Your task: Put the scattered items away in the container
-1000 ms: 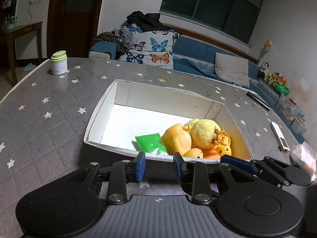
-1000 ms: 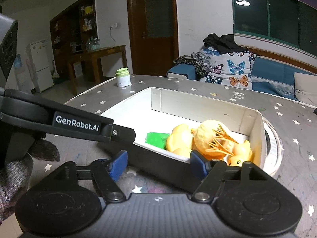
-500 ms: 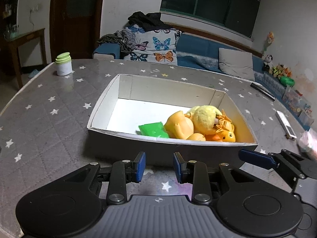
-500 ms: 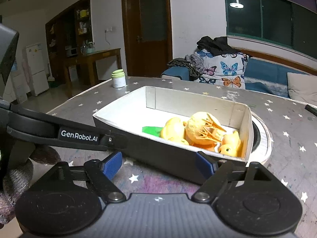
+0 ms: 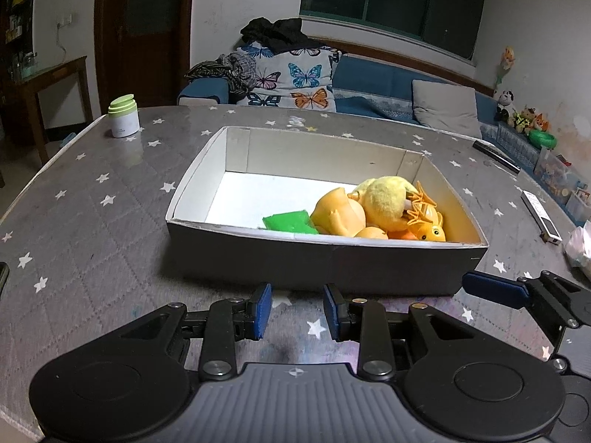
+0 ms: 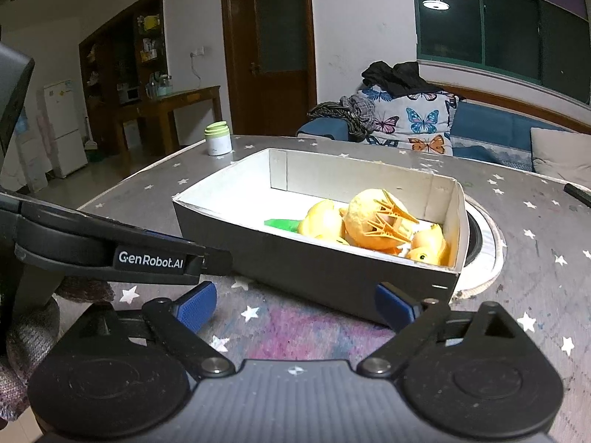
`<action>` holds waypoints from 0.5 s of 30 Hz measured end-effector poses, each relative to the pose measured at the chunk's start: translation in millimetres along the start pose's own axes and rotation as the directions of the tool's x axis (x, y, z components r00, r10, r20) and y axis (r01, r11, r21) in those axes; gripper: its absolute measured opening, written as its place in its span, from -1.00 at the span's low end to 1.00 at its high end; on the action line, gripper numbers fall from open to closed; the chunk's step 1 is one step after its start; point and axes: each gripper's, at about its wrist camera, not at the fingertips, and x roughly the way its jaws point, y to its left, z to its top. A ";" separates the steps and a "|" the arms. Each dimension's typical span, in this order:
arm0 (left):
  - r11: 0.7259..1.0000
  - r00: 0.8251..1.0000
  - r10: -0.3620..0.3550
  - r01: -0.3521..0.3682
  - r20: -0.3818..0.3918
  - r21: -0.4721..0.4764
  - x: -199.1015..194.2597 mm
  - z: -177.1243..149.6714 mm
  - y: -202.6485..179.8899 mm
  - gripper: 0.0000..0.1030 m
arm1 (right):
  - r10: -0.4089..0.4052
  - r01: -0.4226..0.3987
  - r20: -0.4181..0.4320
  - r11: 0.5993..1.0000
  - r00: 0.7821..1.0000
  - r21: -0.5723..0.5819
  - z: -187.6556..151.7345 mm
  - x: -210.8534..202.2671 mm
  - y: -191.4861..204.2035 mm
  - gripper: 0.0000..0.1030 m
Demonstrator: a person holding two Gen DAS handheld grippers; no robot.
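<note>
The left claw (image 5: 297, 310) hangs low over the table (image 5: 92, 221) with a narrow gap between its blue pads (image 5: 263, 308), and nothing is in that gap. The right claw (image 6: 293, 304) is spread wide and it is also empty; one of its pads (image 5: 489, 289) shows at 3 o'clock in the left view.

At 12 o'clock from both claws, near but not touching, stands the box (image 5: 325, 264), with grey walls outside and white inside. The toys are together in its right half. A green packet (image 5: 290, 221) lies flat at the near wall. Beside it, at its 3 o'clock, sits an orange toy (image 5: 338, 214). A yellow plush (image 5: 386, 199) rests against this toy and partly on top. An orange clip (image 6: 388, 217) lies on the plush. In the near right corner there is a small duck (image 5: 430, 232).

Far away at 10 o'clock a white jar (image 5: 123, 116) with a green lid stands near the table edge. At 3 o'clock, well apart from the box, a remote (image 5: 539, 216) lies on the table.

In the right view, a round white ring (image 6: 491, 254) shows from behind the right end of the box.
</note>
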 end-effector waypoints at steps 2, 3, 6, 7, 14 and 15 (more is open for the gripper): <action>1.000 1.000 0.002 -0.002 -0.003 0.000 0.5 -1.4 0.7 -0.34 | -0.008 0.008 -0.005 1.000 1.000 0.002 -1.6 0.8 -0.2 1.00; 1.000 1.000 0.002 -0.002 -0.004 -0.001 0.7 -1.9 1.3 -0.34 | -0.013 0.013 -0.007 1.000 1.000 0.003 -2.4 1.3 -0.5 1.00; 1.000 1.000 0.003 -0.003 -0.007 -0.009 1.2 -2.9 4.3 -0.34 | -0.021 0.021 -0.015 1.000 1.000 0.005 -3.9 2.0 -1.6 1.00; 1.000 1.000 0.004 -0.004 -0.008 -0.011 1.4 -3.2 5.2 -0.34 | -0.023 0.023 -0.017 1.000 1.000 0.006 -4.0 2.1 -1.7 1.00; 1.000 1.000 0.006 -0.006 -0.010 -0.013 2.1 -4.3 7.1 -0.34 | -0.044 0.044 -0.020 0.999 0.999 -0.002 -5.1 3.4 -0.2 1.00; 1.000 1.000 0.006 -0.006 -0.010 -0.012 2.3 -4.3 7.1 -0.34 | -0.048 0.048 -0.023 0.999 0.999 -0.003 -5.4 4.0 0.0 1.00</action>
